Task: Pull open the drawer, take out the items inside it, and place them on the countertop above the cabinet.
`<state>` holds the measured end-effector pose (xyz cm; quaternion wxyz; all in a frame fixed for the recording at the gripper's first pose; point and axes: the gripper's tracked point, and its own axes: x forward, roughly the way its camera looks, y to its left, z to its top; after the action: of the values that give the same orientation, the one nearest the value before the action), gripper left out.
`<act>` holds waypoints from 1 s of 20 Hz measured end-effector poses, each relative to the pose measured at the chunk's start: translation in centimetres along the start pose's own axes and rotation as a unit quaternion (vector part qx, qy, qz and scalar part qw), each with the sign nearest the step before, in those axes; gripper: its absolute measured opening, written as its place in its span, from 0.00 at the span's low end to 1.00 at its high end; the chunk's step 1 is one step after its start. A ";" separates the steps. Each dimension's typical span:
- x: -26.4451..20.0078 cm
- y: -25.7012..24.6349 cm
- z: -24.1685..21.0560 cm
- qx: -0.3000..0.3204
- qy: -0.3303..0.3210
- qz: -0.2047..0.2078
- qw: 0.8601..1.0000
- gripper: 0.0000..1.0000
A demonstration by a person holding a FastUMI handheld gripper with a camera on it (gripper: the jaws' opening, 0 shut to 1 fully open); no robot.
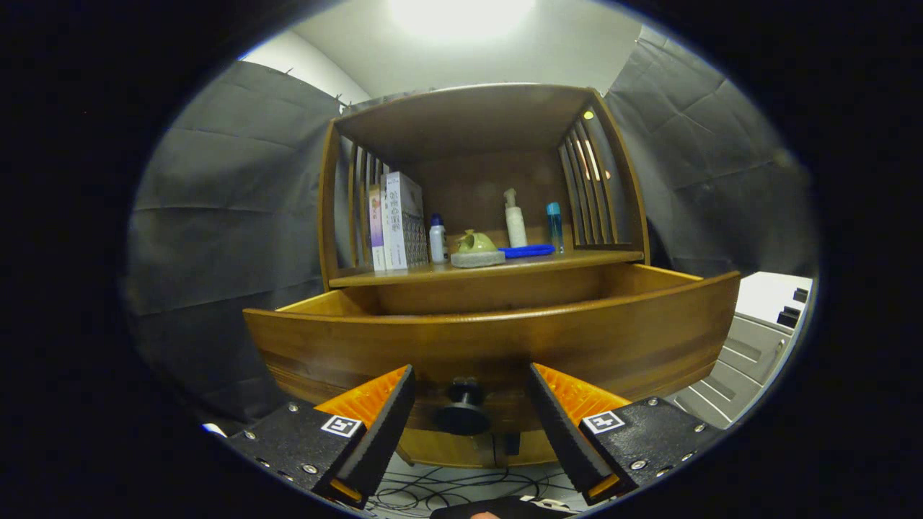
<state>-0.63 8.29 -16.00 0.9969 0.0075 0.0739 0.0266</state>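
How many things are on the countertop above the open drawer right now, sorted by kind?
Books: 2
Bottles: 3, one small white, one pump, one slim blue-capped
Green pot on a grey stand: 1
Blue flat item: 1
Total: 7

The tool is open, its fingers either side of the drawer knob.

Recording booth dressed as home: wooden cabinet [483, 216], books [395, 222], toiletry bottles [515, 220], dark cloth walls [231, 216], floor cables [461, 484].

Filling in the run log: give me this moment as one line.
drawer: pulled open, contents hidden | gripper: jaws open, either side of knob, not touching | countertop: books, bottles
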 end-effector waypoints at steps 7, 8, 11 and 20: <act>0.6 -0.3 -1.8 -0.026 0.011 -0.022 0.999 0.95; 0.7 -0.3 -1.7 -0.023 0.011 -0.025 0.999 0.95; 1.2 -0.5 -1.7 -0.023 0.013 -0.036 0.999 0.95; 3.4 -0.6 -1.0 -0.011 0.019 -0.043 0.999 0.95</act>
<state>2.57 7.84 -17.49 0.9956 -0.0075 0.0926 -0.0156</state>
